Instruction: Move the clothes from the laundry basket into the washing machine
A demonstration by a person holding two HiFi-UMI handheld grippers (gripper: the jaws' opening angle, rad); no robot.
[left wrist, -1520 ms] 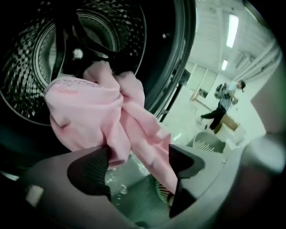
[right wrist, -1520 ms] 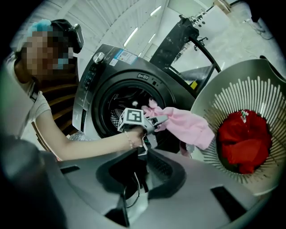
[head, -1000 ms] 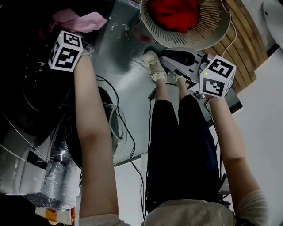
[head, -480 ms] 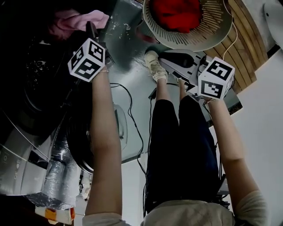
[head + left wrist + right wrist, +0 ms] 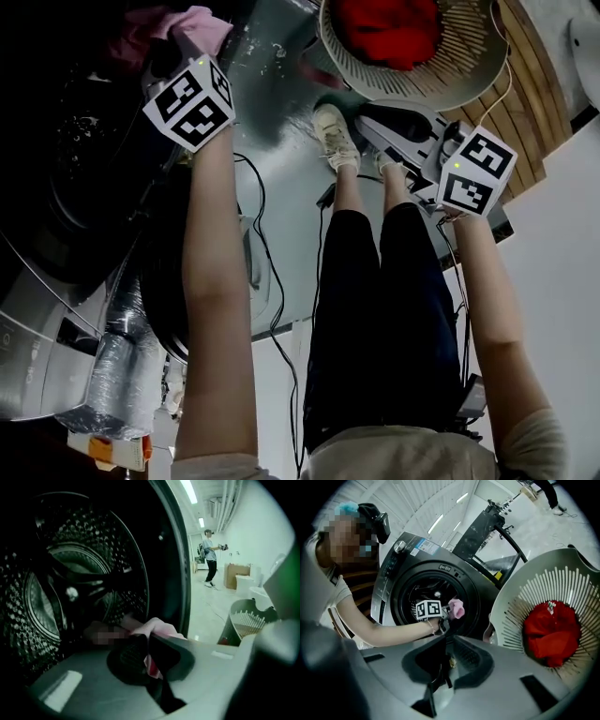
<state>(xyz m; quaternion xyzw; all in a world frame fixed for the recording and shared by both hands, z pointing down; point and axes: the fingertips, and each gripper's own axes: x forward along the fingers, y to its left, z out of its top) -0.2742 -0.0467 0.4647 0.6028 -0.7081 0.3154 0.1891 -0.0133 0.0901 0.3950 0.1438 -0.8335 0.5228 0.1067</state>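
Observation:
A pink garment (image 5: pixel 192 21) (image 5: pixel 159 627) hangs at the mouth of the dark washing machine drum (image 5: pixel 70 588) (image 5: pixel 436 588). My left gripper (image 5: pixel 180 47) (image 5: pixel 146 641) is shut on it; its jaws have just been closing with the cloth between them. The white laundry basket (image 5: pixel 469 80) (image 5: pixel 520 597) stands to the right with a red garment (image 5: pixel 389 28) (image 5: pixel 551 632) inside. My right gripper (image 5: pixel 375 122) (image 5: pixel 443 660) hovers in front of the basket, its jaws together with nothing between them.
The washer's round door (image 5: pixel 169 309) hangs open below my left arm. Black cables (image 5: pixel 272 281) run over the shiny floor. My own legs and shoes (image 5: pixel 333 141) stand between machine and basket. Another person (image 5: pixel 211 557) stands far off in the room.
My left gripper has shifted right along the drum's mouth and rolled, the pink garment still at its tip. The right gripper has barely moved.

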